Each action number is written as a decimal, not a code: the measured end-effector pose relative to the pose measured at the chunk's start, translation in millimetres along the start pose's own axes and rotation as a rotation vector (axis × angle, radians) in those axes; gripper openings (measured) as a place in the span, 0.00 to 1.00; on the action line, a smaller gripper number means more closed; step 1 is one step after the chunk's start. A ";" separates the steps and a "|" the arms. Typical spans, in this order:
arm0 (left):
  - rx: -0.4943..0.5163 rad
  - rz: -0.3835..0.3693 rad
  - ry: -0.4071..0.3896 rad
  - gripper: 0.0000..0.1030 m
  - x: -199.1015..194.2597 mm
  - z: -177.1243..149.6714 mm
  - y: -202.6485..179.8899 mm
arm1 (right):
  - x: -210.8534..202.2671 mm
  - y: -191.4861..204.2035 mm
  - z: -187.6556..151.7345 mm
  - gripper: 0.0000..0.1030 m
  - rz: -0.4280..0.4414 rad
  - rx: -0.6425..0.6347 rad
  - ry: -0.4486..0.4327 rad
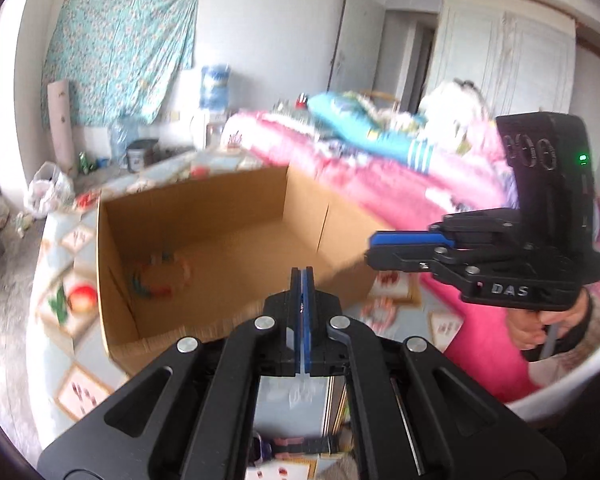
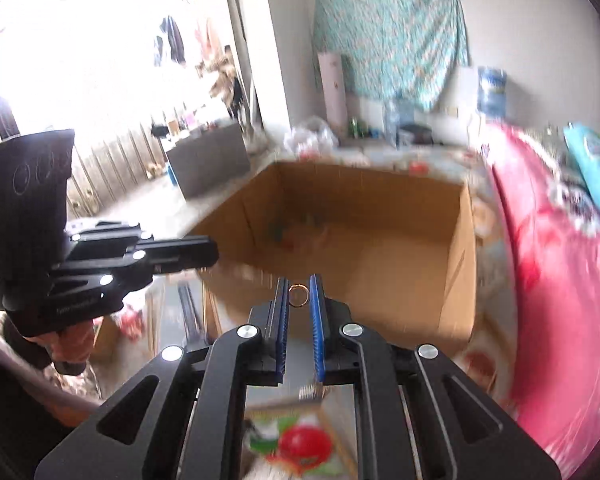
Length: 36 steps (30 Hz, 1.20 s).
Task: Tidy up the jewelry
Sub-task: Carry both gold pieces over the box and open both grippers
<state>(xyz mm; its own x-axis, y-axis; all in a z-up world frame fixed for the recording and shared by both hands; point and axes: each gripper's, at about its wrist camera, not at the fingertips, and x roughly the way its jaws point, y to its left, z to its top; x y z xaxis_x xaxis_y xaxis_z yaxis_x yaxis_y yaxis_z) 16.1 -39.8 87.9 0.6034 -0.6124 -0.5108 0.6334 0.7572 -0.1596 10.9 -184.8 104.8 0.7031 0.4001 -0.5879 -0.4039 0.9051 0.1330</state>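
An open cardboard box (image 1: 204,216) stands on a patterned cloth; blurred coloured jewelry (image 1: 156,276) lies on its floor, also seen in the right wrist view (image 2: 296,232). My left gripper (image 1: 302,276) is shut with its blue pads pressed together, nothing visible between them, just before the box's near rim. My right gripper (image 2: 299,294) is shut on a small gold ring (image 2: 299,295), held at the box's (image 2: 360,224) near rim. Each gripper shows in the other's view: the right (image 1: 374,248) and the left (image 2: 212,254).
A pink quilt (image 1: 380,176) with a blue pillow lies to the right of the box. Bottles, a bucket and bags (image 1: 48,188) stand on the floor by the far wall. The patterned cloth (image 2: 296,436) shows fruit pictures below the grippers.
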 end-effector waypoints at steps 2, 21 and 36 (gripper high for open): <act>-0.032 -0.036 -0.006 0.00 4.3 17.7 8.3 | 8.3 -7.4 19.1 0.11 0.021 0.012 0.007; -0.480 0.035 0.534 0.03 197.4 67.3 128.8 | 178.8 -98.2 75.5 0.11 -0.015 0.160 0.444; -0.454 0.087 0.396 0.35 158.7 77.6 130.7 | 116.5 -105.5 96.8 0.18 -0.002 0.200 0.269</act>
<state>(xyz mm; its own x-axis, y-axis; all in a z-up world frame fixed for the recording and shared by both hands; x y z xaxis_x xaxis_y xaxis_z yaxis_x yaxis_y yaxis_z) 232.3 -55.7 51.5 0.3621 -0.4785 -0.8000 0.2675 0.8755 -0.4025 192.1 -219.7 99.6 0.5132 0.3700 -0.7744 -0.2611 0.9268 0.2698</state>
